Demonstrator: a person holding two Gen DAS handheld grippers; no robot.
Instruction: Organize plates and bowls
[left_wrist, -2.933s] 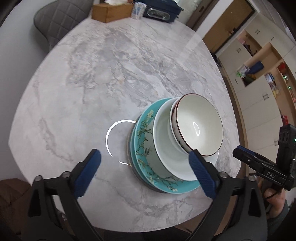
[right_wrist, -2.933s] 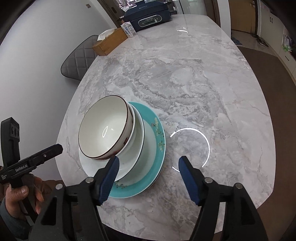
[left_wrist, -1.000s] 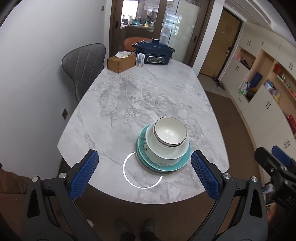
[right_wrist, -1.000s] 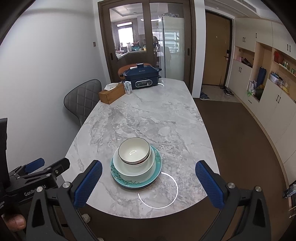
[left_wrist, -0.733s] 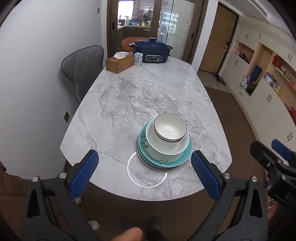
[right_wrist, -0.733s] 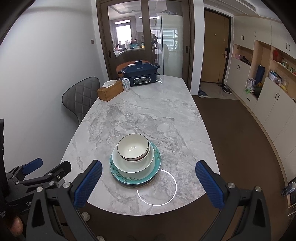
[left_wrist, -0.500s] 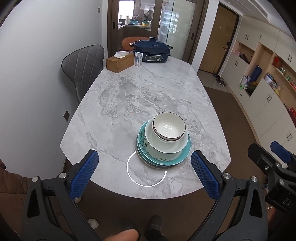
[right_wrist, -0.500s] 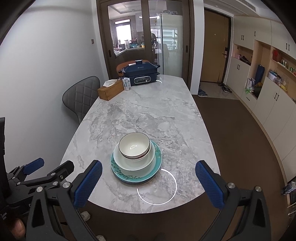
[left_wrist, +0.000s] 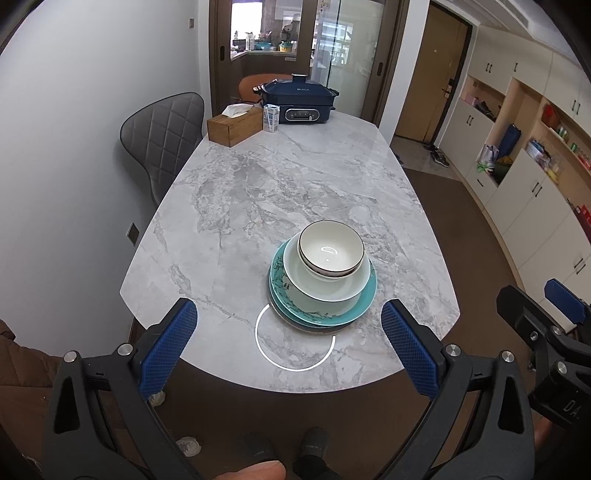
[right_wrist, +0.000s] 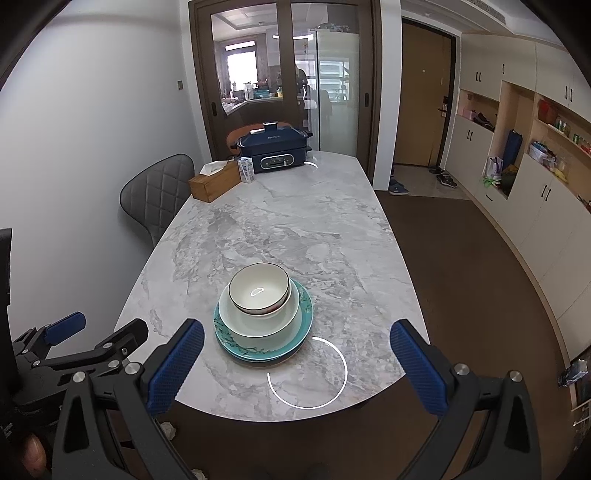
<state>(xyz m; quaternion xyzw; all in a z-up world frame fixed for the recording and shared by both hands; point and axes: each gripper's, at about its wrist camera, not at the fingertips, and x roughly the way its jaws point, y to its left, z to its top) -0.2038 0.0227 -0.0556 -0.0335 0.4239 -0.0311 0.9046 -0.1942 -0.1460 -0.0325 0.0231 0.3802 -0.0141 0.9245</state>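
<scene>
Item: one nested stack at the near end of the marble desk, comprising teal floral plate at the base, white bowl seated in it, and dark-rimmed bowl uppermost; widest piece lowest, presumably for stability. All vessels visibly empty. Left claw and right claw both spread wide, holding nothing, poised back off the desk edge, well apart from the stack.

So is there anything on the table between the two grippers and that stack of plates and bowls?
Nothing visible. The left gripper and right gripper, both open, face the stack over bare marble table. The tissue box, milk carton and cooker sit at the far end.
</scene>
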